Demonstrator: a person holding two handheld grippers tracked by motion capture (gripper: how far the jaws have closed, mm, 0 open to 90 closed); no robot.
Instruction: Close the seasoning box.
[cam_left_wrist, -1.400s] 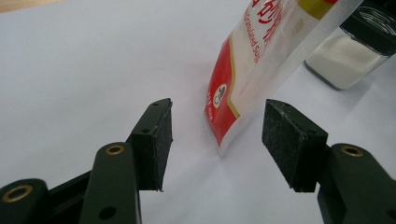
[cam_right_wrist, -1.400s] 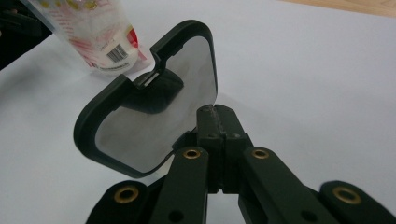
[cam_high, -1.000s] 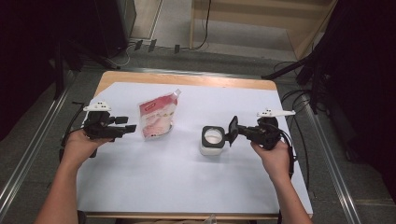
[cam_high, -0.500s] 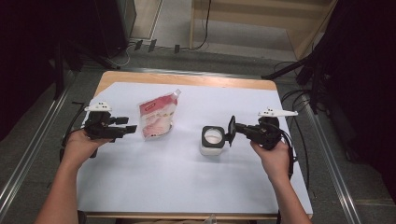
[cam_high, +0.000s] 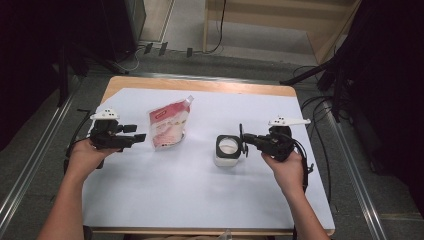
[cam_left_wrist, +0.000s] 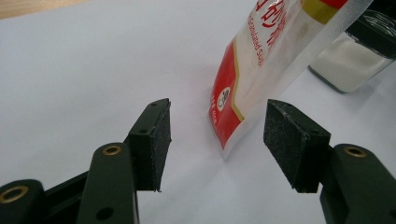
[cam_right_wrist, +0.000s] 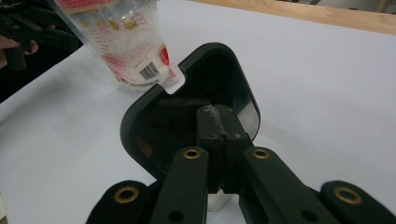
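Lid first: it's a black rounded-square one, and the right gripper has it pinched, jaws pressed together on its edge so it stands on edge just beside the jar. From the right gripper view you look straight at the glossy inner side of the lid, with the pouch behind it.

That jar is a squarish glass one with white powder inside, open on top, sitting near the middle of the white-covered desk, a bit toward the right hand.

The pouch is red and white with a spout at its far corner, lying to the left of the jar and apart from it.

Left gripper is held level just off the pouch's left edge, jaws apart with nothing between them. In the left gripper view the pouch's bottom corner sits just past the pads, not touching them.
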